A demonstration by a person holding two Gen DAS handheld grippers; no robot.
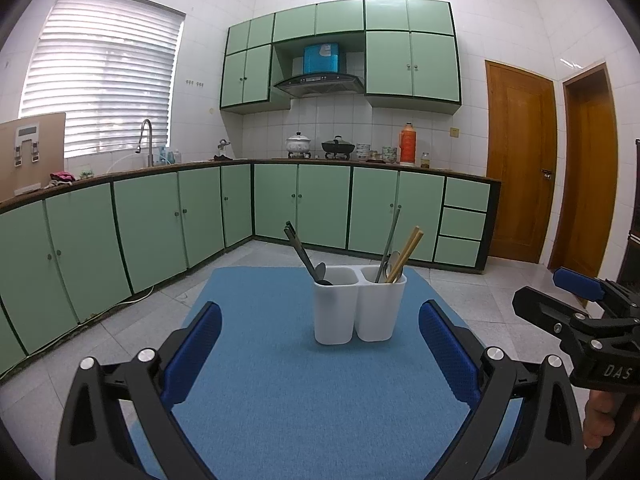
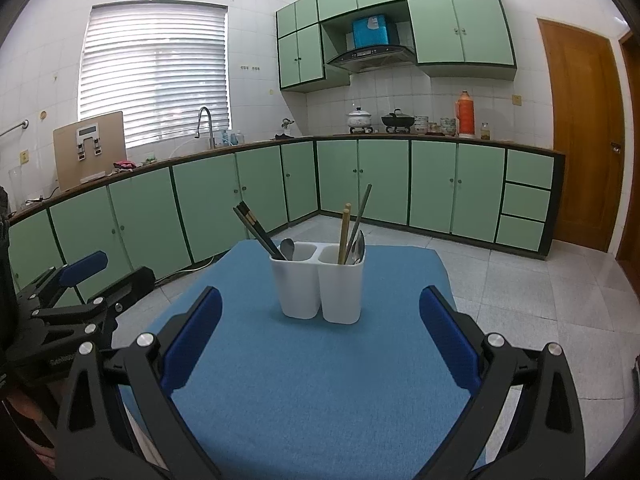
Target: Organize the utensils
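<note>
Green-cabinet kitchen, tiled floor: a blue mat [image 1: 304, 392] covers the table where a white two-compartment utensil holder [image 1: 358, 306] stands near the far edge. Its left cup holds dark chopsticks [image 1: 298, 246] and a dark spoon [image 1: 322, 272]; its right cup holds wooden chopsticks [image 1: 408, 250], a grey chopstick or handle [image 1: 390, 240] and a metal spoon [image 1: 394, 262], all leaning outward above the rim.

Both tools hang short of the holder with nothing in them. The left gripper [image 1: 320, 354] has its blue pads spread wide, and the right gripper [image 2: 320, 344] is likewise spread and empty, well apart from the cups.

The risk appears to lie in the holder itself: it looks light and top-heavy with long handles angled out. A gripper closing on one leaning chopstick could catch its neighbour, or drag sideways and tip the cups toward the mat's far edge. Smooth, thin sticks may also slip between the pads.
</note>
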